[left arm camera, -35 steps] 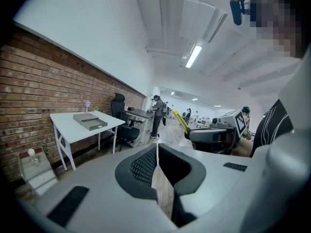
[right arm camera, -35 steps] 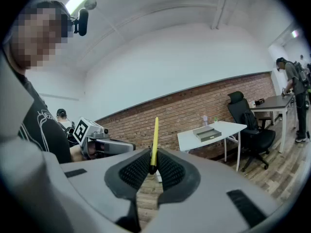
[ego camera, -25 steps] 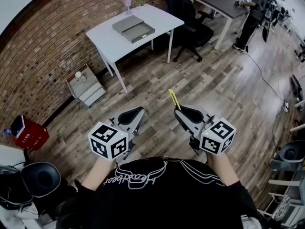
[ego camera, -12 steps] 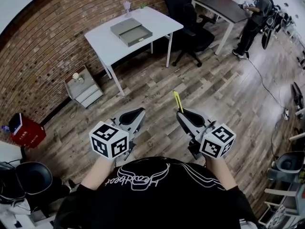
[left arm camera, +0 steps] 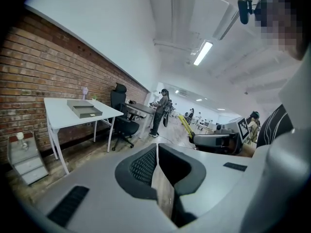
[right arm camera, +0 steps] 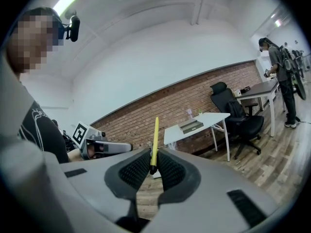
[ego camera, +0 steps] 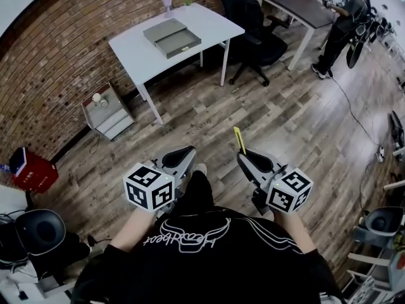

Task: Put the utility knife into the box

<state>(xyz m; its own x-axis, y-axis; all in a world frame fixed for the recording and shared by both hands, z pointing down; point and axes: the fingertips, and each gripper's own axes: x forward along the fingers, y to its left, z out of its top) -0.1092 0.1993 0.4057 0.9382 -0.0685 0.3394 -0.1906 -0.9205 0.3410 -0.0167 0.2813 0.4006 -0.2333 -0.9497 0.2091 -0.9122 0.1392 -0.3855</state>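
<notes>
A thin yellow utility knife (ego camera: 238, 140) sticks up and forward from my right gripper (ego camera: 244, 155), which is shut on its lower end. The right gripper view shows the knife (right arm camera: 155, 140) pinched between the two pads (right arm camera: 139, 168), its blade end pointing up. My left gripper (ego camera: 187, 152) is held level beside it, shut with nothing in it. The grey box (ego camera: 172, 37) lies on a white table (ego camera: 138, 54) far ahead by the brick wall. The box (left arm camera: 84, 108) is also seen in the left gripper view and, small, in the right gripper view (right arm camera: 192, 126).
A black office chair (ego camera: 252, 35) stands right of the white table, with a dark desk (ego camera: 297, 6) behind it and a person (ego camera: 345, 24) at its far end. A low grey cabinet (ego camera: 105, 113) and a red crate (ego camera: 28, 171) sit along the brick wall. Wooden floor lies between me and the table.
Both grippers keep their hold and spacing while the whole view shifts a little toward the table. A dark trouser leg and foot now show between the grippers.
</notes>
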